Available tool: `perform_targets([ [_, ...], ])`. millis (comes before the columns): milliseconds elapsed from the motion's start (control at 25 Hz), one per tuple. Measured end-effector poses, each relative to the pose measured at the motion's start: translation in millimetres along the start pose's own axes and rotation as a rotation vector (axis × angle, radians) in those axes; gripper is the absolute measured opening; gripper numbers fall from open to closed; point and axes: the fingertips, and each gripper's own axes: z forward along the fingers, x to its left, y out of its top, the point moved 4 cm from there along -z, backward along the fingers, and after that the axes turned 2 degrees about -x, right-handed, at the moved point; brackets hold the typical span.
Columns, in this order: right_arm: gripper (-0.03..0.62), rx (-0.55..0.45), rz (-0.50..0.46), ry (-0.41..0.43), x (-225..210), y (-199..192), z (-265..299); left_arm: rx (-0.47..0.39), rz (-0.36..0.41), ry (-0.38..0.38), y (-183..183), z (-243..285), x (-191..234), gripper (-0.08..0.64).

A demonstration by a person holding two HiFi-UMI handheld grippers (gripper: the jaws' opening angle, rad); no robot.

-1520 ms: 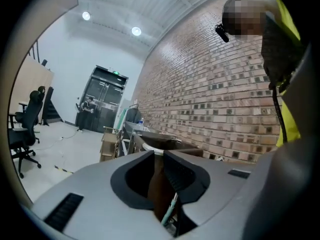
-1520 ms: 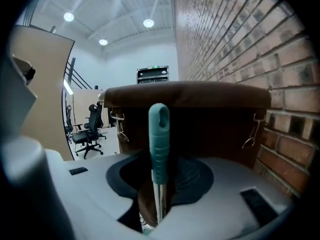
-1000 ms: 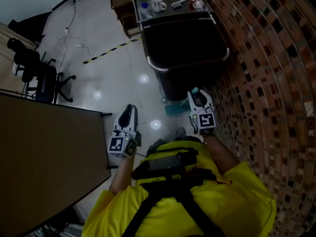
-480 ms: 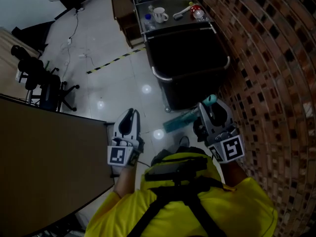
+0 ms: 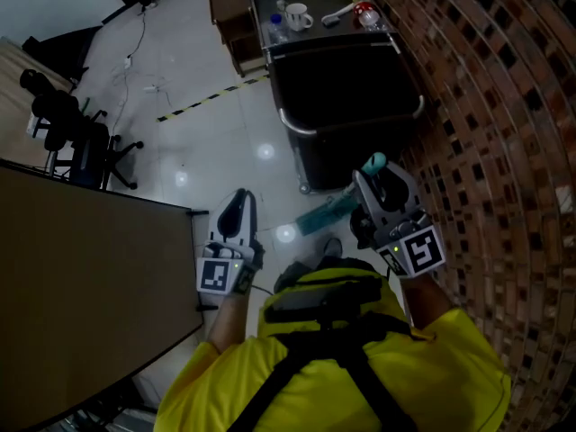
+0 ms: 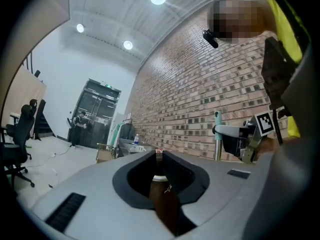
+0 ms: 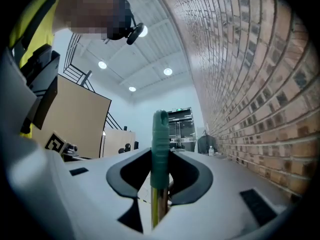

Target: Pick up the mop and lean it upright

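The mop stands nearly upright beside the brick wall (image 5: pixel 504 106). Its green handle tip (image 5: pixel 375 161) sticks out above my right gripper (image 5: pixel 376 180), and its teal mop head (image 5: pixel 322 215) rests on the floor below. In the right gripper view the green handle (image 7: pixel 160 139) runs straight up between the jaws of the right gripper (image 7: pixel 161 159), which is shut on it. My left gripper (image 5: pixel 238 202) hangs to the left over the floor, shut and holding nothing. The left gripper view shows its jaws together, with the mop handle (image 6: pixel 217 136) off to the right.
A black cart (image 5: pixel 351 97) stands ahead against the wall, with a mug (image 5: pixel 297 14) and bottles on its top shelf. A brown table (image 5: pixel 81 277) fills the left. Office chairs (image 5: pixel 72 142) and striped floor tape (image 5: pixel 211 97) lie further left.
My right gripper has come up towards the head camera with the mop handle in it, and the handle now stands steeper. The left gripper has barely moved.
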Motion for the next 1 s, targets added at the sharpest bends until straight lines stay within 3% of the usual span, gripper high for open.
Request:
perform_targets([
  [160, 0.118, 0.035, 0.033, 0.023, -13.6, -36.6, 2.2, 0.014, 0.005, 0.019, -12.4, -1.2, -1.2, 0.048],
  [360, 0.118, 0.114, 0.039, -0.003, -40.1, -110.0, -4.3, 0.07, 0.015, 0.038, -32.6, -5.9, -4.3, 0.048],
  [840, 0.12, 0.452, 0.094, -0.117, -101.1, -294.2, 9.9, 0.155, 0.017, 0.097, -56.9, -7.4, -13.3, 0.048],
  [1000, 0.121, 0.475, 0.1, -0.152, -112.5, -316.0, 33.0, 0.185, 0.024, 0.11, -61.8, -7.0, -15.4, 0.048],
])
